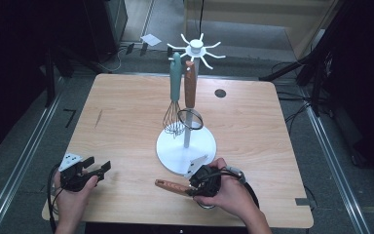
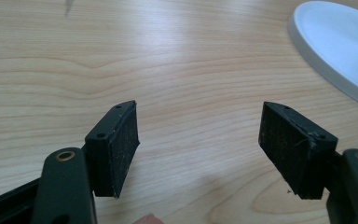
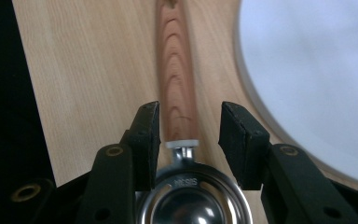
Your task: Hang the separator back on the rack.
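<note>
Left gripper (image 1: 99, 171), lower left of the high view: fingers (image 2: 114, 147) spread wide, nothing between them, just bare light wood-grain surface (image 2: 168, 70) underneath. Its own view puts the edge of the white round stand base (image 2: 335, 51) at upper right, well apart from the fingers.

Right gripper (image 1: 195, 187), bottom centre of the high view, in the person's right hand (image 1: 229, 192): fingers (image 3: 147, 128) part open, straddling the wooden-handled utensil with a shiny metal head (image 3: 175, 88) that lies flat on the surface. In the right gripper view there's a visible gap on both sides of the handle, so the pads aren't pressing on it. Metal head sits low between the fingers; handle runs away toward the top of the frame. In the high view the handle (image 1: 170, 185) points left, just in front of the stand base (image 1: 168, 146).

Farther back, frame centre: white pole stand with spoked top (image 1: 196, 48). Hanging from it: a teal-handled wire whisk (image 1: 176, 85) and a brown wooden-handled utensil with a dark ring head (image 1: 190, 92), side by side.
</note>
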Tool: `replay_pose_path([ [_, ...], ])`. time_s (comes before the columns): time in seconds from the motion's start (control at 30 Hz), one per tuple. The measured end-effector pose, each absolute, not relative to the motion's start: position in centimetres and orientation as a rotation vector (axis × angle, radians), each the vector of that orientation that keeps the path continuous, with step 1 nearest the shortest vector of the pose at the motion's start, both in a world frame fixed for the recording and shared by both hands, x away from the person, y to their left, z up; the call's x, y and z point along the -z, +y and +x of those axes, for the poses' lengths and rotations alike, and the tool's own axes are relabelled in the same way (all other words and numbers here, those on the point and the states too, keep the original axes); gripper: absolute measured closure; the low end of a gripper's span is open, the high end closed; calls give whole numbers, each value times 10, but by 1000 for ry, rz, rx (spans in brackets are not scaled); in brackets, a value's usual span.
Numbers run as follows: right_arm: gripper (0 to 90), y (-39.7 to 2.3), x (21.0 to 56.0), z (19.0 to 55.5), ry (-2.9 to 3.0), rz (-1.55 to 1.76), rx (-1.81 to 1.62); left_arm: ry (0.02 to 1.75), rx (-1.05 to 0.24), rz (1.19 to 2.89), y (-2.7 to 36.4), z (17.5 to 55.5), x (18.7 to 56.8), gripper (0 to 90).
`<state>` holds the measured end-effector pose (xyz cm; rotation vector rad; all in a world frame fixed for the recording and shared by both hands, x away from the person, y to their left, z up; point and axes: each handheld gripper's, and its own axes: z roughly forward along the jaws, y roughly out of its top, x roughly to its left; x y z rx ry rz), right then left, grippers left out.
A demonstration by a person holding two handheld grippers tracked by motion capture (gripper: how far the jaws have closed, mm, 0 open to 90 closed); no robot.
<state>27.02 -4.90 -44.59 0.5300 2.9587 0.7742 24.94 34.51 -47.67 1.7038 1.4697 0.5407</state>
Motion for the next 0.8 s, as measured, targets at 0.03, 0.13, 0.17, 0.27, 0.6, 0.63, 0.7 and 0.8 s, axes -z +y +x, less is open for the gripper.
replay_pose_path([
  [0.03,599,-48,447,270,2965,527,-763,1482,-530,1683,348,249,477,287],
  [0.13,600,-42,451,270,3001,525,-692,1496,-537,1670,354,246,476,287],
  [0.17,600,-40,451,270,3011,512,-688,1501,-542,1667,355,246,476,287],
  [0.27,599,-35,452,270,3034,486,-640,1510,-548,1661,358,242,477,290],
  [0.6,643,-23,461,276,3067,452,-470,1503,-565,1689,359,234,480,318],
  [0.63,662,-22,461,275,3057,444,-453,1507,-559,1684,360,234,481,318],
  [0.7,692,-21,461,276,3057,443,-433,1508,-539,1667,362,234,481,314],
  [0.8,698,-20,461,274,3043,416,-412,1516,-533,1648,364,233,481,308],
])
